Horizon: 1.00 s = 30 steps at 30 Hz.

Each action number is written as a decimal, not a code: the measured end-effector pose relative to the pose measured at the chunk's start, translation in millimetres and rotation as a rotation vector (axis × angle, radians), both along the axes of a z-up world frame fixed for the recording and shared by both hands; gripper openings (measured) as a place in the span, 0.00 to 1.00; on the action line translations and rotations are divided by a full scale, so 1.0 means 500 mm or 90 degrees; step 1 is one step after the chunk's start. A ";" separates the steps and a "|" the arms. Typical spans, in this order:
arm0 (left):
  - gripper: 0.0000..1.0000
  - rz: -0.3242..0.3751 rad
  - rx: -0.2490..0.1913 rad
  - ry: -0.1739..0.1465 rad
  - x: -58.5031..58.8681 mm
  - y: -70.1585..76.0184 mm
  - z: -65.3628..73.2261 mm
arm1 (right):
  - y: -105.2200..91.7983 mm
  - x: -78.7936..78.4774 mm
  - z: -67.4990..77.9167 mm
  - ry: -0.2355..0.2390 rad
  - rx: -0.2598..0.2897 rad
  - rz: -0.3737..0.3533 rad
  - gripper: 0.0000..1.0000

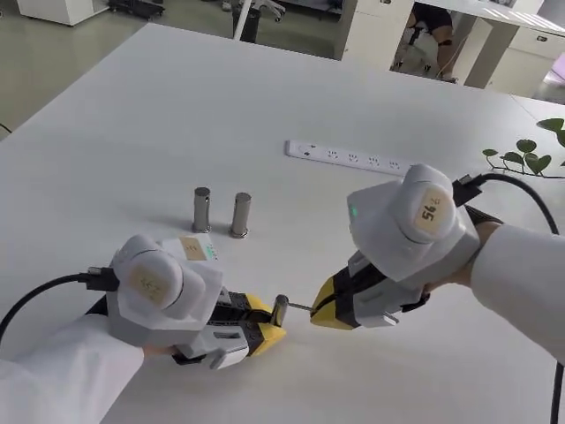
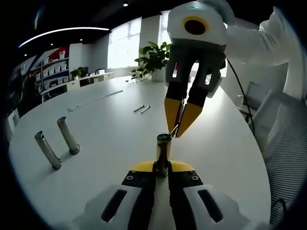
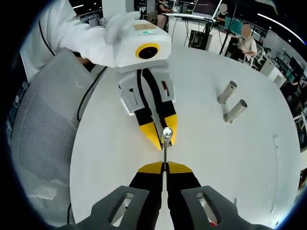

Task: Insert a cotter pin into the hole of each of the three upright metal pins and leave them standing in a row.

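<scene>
At left hand-held gripper [image 1: 265, 325], clamped metal pin [image 2: 163, 151], cotter pin [image 3: 165, 152] perhaps touching

We wear white sleeves [image 1: 530, 274]; our grey left tongs [image 1: 272, 331] and 54-marked right tongs [image 1: 320, 311] have yellow tips [image 1: 332, 307], black cables [image 1: 44, 290].

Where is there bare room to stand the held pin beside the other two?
Bare table lies right of the two standing metal pins, short of the power strip, and left of them toward the table edge. It is crowded at the front, where the left claw holding the third pin meets the right claw with its cotter pin.
</scene>
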<state>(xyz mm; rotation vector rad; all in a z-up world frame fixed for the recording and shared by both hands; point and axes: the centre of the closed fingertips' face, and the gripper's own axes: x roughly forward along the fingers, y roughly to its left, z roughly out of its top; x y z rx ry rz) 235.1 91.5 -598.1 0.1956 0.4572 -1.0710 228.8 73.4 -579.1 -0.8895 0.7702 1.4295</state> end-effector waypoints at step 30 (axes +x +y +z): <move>0.07 -0.044 0.034 -0.035 -0.002 -0.001 -0.002 | 0.011 -0.003 -0.003 0.007 -0.036 0.035 0.00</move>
